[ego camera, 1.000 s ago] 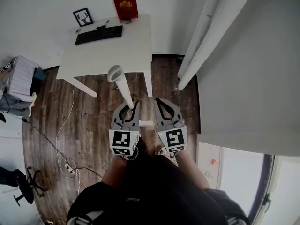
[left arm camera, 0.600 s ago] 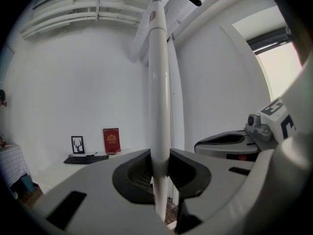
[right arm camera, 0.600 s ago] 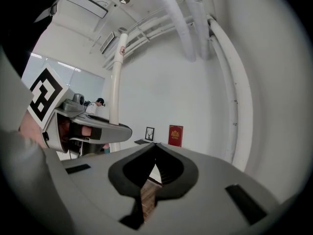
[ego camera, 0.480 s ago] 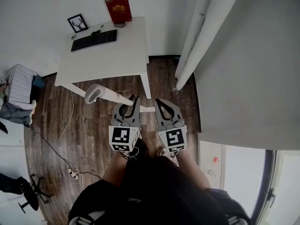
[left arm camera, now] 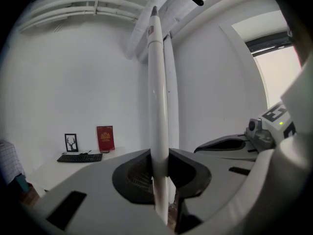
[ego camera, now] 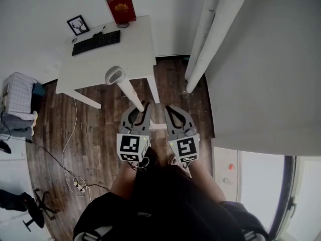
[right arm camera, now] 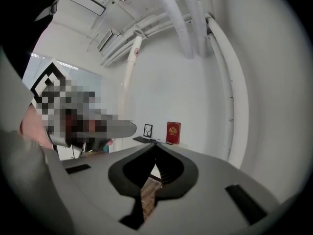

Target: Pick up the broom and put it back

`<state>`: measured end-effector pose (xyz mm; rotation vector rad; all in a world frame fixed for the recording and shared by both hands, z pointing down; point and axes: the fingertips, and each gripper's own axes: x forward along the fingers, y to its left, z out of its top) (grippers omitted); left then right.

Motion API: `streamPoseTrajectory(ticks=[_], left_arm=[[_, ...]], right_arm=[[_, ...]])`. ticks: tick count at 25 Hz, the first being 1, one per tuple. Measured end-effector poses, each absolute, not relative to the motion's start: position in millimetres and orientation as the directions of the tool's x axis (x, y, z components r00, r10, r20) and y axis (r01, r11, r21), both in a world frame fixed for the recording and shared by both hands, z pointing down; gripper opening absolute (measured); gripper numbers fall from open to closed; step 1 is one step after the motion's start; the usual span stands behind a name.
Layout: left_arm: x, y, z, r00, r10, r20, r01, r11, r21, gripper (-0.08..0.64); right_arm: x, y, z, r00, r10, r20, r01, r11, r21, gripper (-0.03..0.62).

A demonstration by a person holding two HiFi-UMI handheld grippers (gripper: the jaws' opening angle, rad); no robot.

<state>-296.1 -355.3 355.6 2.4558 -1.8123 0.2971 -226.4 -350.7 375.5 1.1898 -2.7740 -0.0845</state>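
Note:
The broom shows as a long white handle (ego camera: 128, 92) with a loop-shaped top end near the desk's front edge. My left gripper (ego camera: 142, 107) is shut on this handle low down. In the left gripper view the broom handle (left arm camera: 159, 97) rises upright between the jaws of the left gripper (left arm camera: 160, 156), and both pads press on it. The broom's head is hidden. My right gripper (ego camera: 167, 109) hangs just right of the left one, shut and holding nothing. In the right gripper view the right gripper (right arm camera: 155, 145) has its tips together, and the broom handle (right arm camera: 128, 77) stands to the left.
A white desk (ego camera: 118, 59) ahead carries a keyboard (ego camera: 95, 39), a red book (ego camera: 120, 7) and a picture frame (ego camera: 77, 24). White pipes (ego camera: 205, 39) run down a wall at the right. Cables and a power strip (ego camera: 75, 182) lie on the wooden floor at the left.
The handle's top end swung out to the left half a second ago and has come back up toward the desk. The left gripper keeps its hold; the right gripper stays shut.

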Motion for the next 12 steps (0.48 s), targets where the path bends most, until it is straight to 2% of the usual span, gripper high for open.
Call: streamPoseTrajectory(ticks=[12], left_arm=[[-286.7, -354.5, 359.4, 0.319, -0.921, 0.223, -0.937, -0.342, -0.074, 0.063]], right_arm=[[-218.6, -347.1, 379.3, -0.655, -0.749, 0.102, -0.744, 0.663, 0.085, 0.021]])
